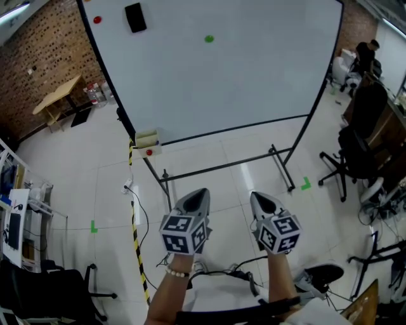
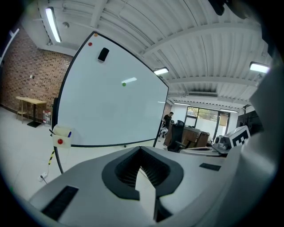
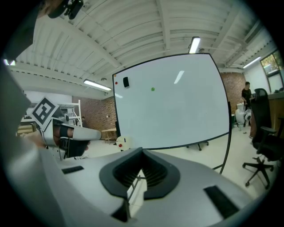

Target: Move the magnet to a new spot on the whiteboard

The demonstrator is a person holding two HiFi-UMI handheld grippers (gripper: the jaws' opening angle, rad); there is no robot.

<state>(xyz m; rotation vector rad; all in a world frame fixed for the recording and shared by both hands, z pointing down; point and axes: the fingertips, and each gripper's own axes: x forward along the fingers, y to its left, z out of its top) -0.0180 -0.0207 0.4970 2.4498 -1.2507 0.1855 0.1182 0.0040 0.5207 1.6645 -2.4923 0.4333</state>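
Note:
A green magnet (image 1: 209,39) (image 2: 124,84) (image 3: 153,89) sticks to the upper middle of the whiteboard (image 1: 254,76). At the board's top left are a red magnet (image 1: 97,19) (image 3: 116,83) and a black eraser (image 1: 135,17) (image 2: 103,54). My left gripper (image 1: 198,193) (image 2: 142,151) and right gripper (image 1: 260,198) (image 3: 142,153) hang side by side well short of the board, low over the floor. Both are shut with nothing between the jaws.
A small tray (image 1: 147,141) with another red magnet (image 1: 149,152) hangs at the board's lower left corner. The stand's bars and feet (image 1: 279,162) lie ahead. Office chairs (image 1: 358,143) and a person (image 1: 366,54) are right; a wooden table (image 1: 58,95) and striped floor tape (image 1: 136,247) left.

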